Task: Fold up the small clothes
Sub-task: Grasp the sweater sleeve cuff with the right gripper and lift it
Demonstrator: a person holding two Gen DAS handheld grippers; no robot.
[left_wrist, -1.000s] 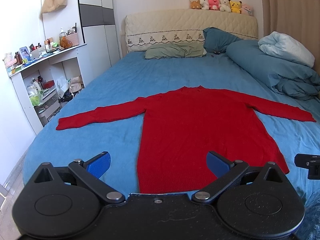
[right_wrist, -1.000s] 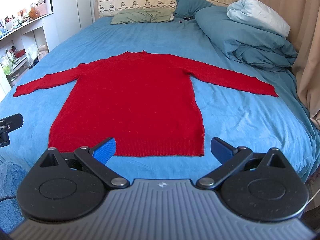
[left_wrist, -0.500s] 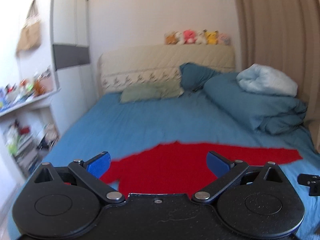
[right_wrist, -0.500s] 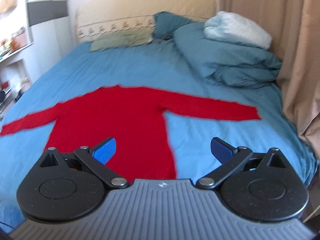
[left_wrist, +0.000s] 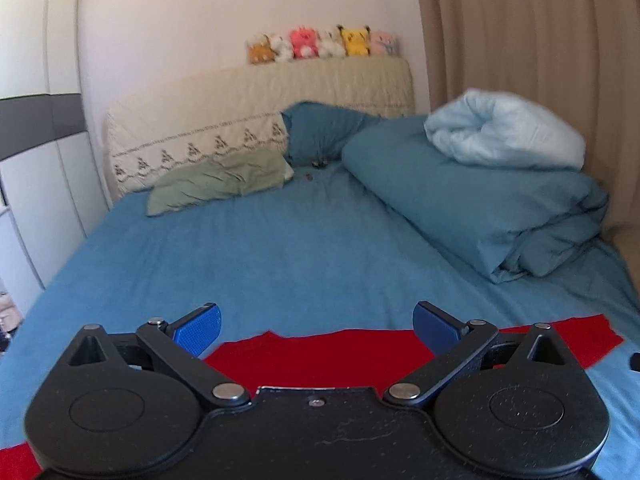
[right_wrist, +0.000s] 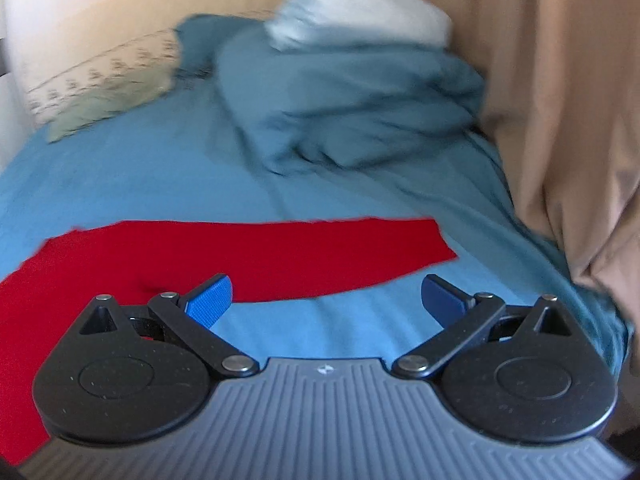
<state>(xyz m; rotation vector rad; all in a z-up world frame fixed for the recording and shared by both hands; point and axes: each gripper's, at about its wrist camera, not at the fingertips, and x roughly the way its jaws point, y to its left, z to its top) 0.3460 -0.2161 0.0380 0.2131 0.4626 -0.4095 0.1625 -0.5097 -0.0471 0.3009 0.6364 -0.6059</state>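
A red long-sleeved sweater lies flat on the blue bed sheet. In the left wrist view only its upper edge and right sleeve show past the gripper body. My left gripper is open and empty above the sweater's top. In the right wrist view the right sleeve stretches to its cuff. My right gripper is open and empty, just in front of that sleeve, over bare sheet.
A folded blue duvet with a pale blue blanket on top lies at the right of the bed. Pillows and a headboard with plush toys are at the far end. Beige curtains hang right; a wardrobe stands left.
Both grippers have moved forward and swung right over the bed. The sweater's body has dropped out of view below them; the right sleeve now sits close before the right gripper. Jaws stay open.
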